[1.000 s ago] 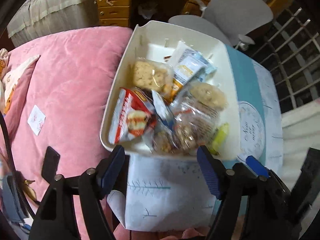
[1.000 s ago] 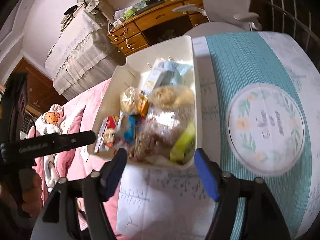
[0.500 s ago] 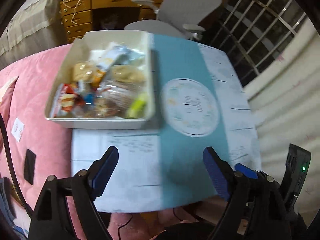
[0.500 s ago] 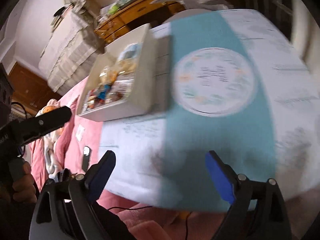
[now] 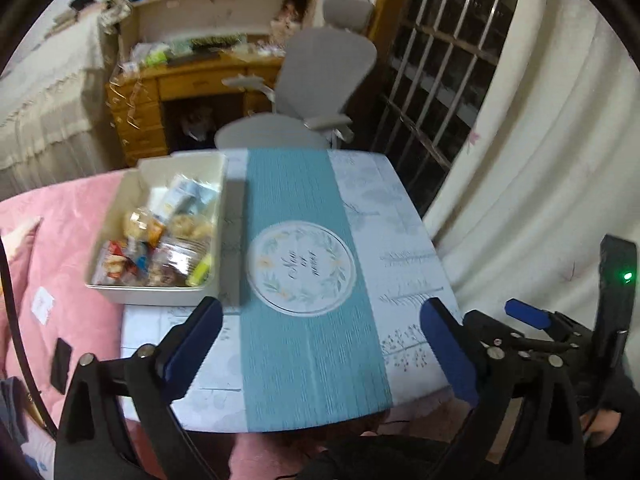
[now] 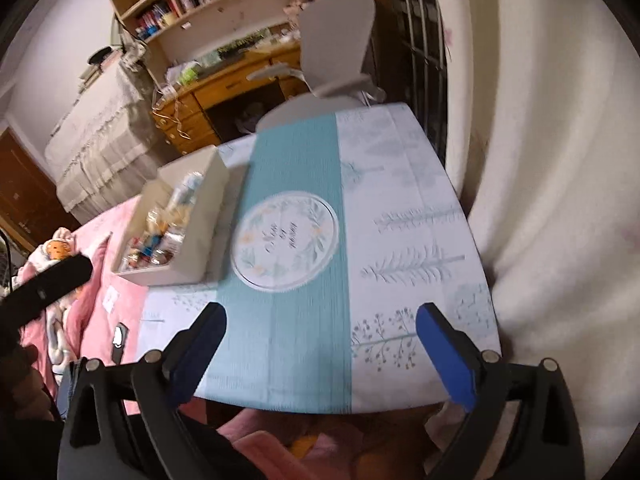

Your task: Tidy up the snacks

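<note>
Snacks (image 5: 160,240) heaped in a cream bin (image 5: 160,295) on the desk's (image 5: 400,240) left edge, just left of the round emblem (image 5: 301,267). Bin's long axis running away from both cameras. Left gripper (image 5: 320,344) spread, empty, bin ahead and left of it. Right gripper (image 6: 320,344) likewise spread, empty, bin (image 6: 192,256) further left. Left likely nearer for a reach.
</note>
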### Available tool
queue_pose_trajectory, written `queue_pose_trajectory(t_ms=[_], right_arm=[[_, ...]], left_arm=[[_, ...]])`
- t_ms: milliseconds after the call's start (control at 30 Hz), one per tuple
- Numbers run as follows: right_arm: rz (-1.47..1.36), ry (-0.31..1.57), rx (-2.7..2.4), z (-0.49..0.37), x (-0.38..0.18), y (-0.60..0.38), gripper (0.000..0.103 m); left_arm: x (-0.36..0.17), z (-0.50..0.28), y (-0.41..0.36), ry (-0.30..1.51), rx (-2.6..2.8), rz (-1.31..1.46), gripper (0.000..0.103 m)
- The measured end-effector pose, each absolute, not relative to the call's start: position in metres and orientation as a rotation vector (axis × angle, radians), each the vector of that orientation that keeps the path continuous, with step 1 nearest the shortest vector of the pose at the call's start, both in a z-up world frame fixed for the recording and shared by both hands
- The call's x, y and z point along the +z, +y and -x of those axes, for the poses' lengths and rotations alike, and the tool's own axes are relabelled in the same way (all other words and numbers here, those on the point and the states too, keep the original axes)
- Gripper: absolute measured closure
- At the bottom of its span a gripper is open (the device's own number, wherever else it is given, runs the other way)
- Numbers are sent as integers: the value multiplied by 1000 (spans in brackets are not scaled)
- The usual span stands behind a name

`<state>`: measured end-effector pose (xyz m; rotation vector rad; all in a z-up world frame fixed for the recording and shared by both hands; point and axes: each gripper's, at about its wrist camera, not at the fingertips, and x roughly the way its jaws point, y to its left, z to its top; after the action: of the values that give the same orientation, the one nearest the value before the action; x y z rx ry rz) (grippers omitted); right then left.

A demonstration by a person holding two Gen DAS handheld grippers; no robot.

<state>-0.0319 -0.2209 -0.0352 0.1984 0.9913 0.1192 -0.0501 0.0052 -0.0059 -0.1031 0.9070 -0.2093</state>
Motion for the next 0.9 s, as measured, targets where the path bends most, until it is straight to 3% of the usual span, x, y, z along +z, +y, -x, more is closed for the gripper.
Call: queue_pose_trajectory(t_ms=[400, 600, 900], right_arm=[[-15, 973, 189, 89, -8, -164, 7], [-33, 947, 138, 96, -8, -169, 0], [-71, 1005, 90, 86, -20, -182, 0]], left_arm=[[-8, 99, 21, 901, 33, 68, 2], [-14, 105, 21, 900, 72, 56, 1], [-18, 96, 5, 908, 53, 16, 1]])
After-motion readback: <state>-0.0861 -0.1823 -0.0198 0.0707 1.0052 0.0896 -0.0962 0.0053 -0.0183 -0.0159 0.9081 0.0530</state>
